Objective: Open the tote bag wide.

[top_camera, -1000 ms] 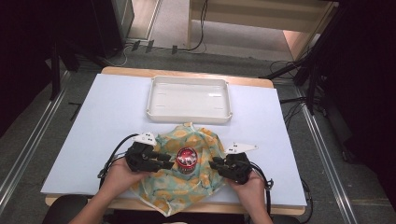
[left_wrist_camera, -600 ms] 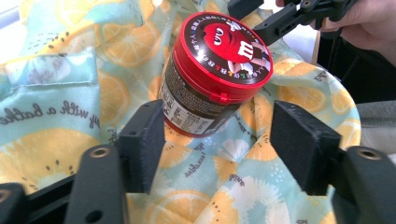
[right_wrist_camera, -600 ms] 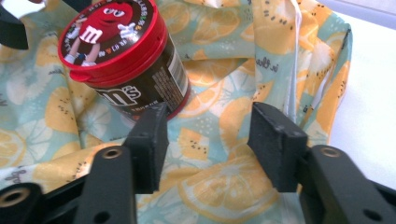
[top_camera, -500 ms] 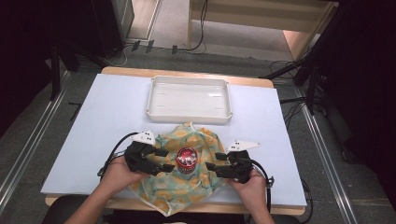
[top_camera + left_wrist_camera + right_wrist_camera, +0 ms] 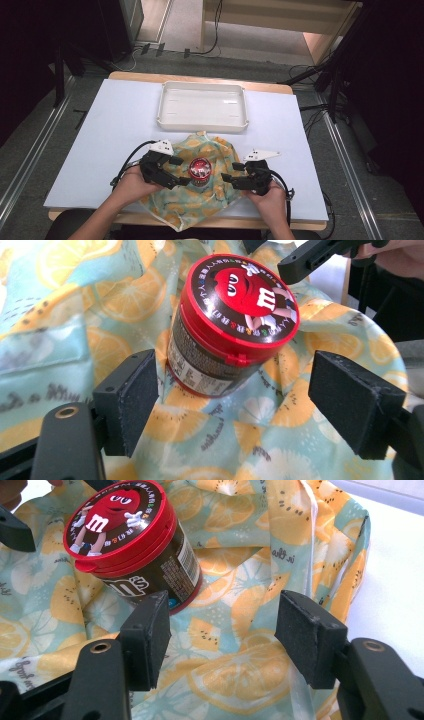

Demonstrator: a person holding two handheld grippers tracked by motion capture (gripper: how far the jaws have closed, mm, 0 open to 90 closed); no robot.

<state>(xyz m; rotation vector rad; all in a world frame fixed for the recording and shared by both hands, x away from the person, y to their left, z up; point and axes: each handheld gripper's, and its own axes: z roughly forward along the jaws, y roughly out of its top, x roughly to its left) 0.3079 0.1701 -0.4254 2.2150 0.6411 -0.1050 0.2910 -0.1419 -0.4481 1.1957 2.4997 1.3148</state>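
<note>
candy tub (image 5: 201, 169) on cloth (image 5: 215, 150), bench front edge | stiff, slick, light: you grab its sides | left hand-held gripper (image 5: 182, 171) & right hand-held gripper (image 5: 231, 174) both just released, nothing btw pads

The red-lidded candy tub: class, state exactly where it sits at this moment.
In the high view the candy tub stands on the fruit-print cloth at the table's near edge, between the left gripper and the right gripper, nearer than the white tray.

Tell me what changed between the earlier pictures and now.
Both grippers' fingers have just been opening: the left gripper and right gripper now stand open with nothing between them. The red-lidded candy tub, the citrus-print cloth and the white tray stayed put.
</note>
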